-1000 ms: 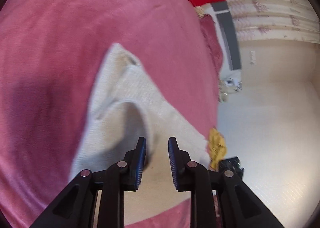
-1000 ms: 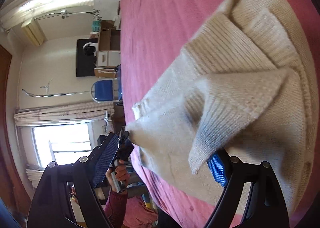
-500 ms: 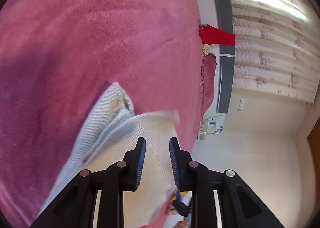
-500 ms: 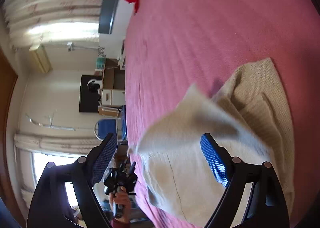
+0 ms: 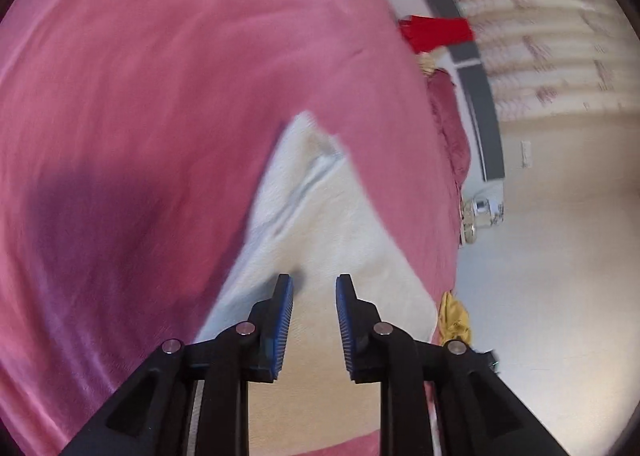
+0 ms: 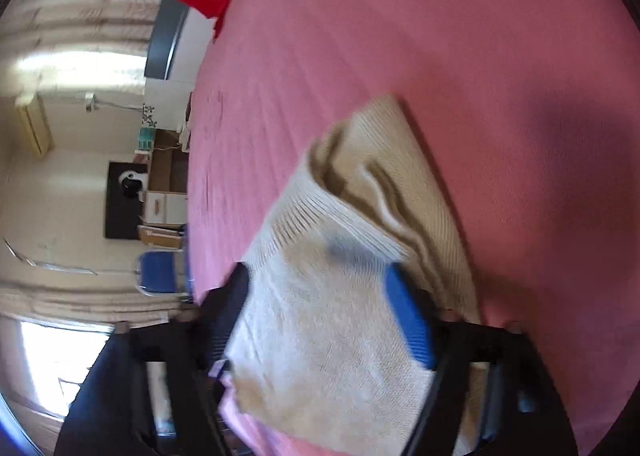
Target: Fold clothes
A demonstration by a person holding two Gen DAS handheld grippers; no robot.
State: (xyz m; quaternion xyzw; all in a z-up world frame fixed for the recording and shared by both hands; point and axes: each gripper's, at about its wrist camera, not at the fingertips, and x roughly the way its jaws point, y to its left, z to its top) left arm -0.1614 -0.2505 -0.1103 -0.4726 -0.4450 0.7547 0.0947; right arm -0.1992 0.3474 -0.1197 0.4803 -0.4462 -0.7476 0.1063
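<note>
A cream knitted sweater (image 5: 320,223) lies folded on the pink bedspread (image 5: 160,95). It also shows in the right wrist view (image 6: 340,296), with its ribbed hem folded over the body. My left gripper (image 5: 314,284) is open with a narrow gap and empty, just above the sweater's near part. My right gripper (image 6: 316,284) is open wide above the folded sweater, with nothing between its blurred fingers. Both views are smeared by motion.
A red cloth (image 5: 436,33) hangs at the head of the bed. A yellow cloth (image 5: 454,320) lies on the floor by the bed's edge. A blue chair (image 6: 158,272) and a cabinet (image 6: 164,191) stand beside the bed.
The sweater's raised flap has dropped onto the body and the garment now lies flat. Both grippers have swung over it, still open and empty.
</note>
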